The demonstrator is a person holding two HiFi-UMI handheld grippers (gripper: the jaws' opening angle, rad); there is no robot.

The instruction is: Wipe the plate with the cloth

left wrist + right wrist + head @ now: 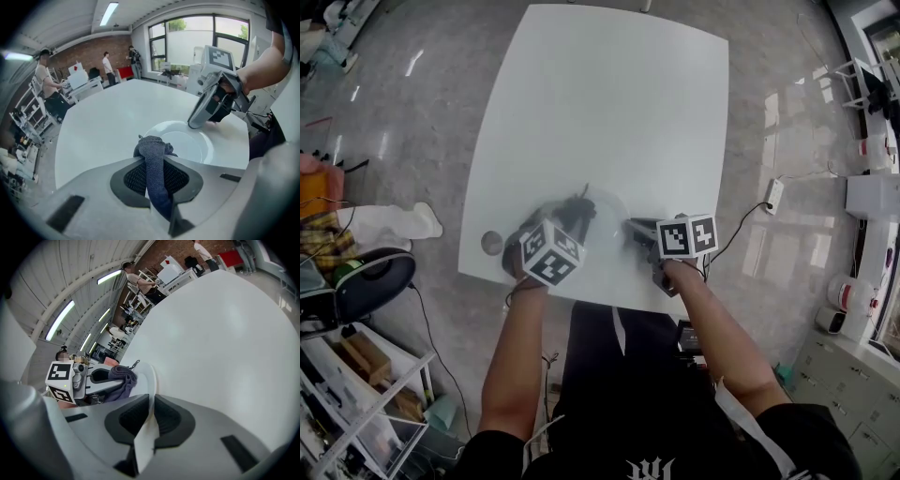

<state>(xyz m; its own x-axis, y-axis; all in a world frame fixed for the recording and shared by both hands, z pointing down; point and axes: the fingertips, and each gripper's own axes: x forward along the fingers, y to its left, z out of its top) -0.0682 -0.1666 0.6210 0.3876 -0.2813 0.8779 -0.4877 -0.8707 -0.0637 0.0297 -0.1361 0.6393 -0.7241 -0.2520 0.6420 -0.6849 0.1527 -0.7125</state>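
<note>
A white plate [602, 208] rests near the front edge of the white table [609, 103]. My left gripper [154, 161] is shut on a dark grey cloth [152, 149], which bunches out of the jaws over the plate's [187, 143] near rim. In the head view the cloth [578, 208] lies on the plate's left half under the left gripper [567, 225]. My right gripper [151, 404] is shut on the plate's rim [151, 380], which stands thin and white between its pads. It shows at the plate's right edge in the head view as the right gripper [636, 231] and in the left gripper view as the right gripper [202, 117].
A small round grey object [492, 243] sits on the table left of the plate. A power strip [774, 195] and cable lie on the floor to the right. A chair [366, 281] and shelves stand at the left. Several people [44, 79] are far behind the table.
</note>
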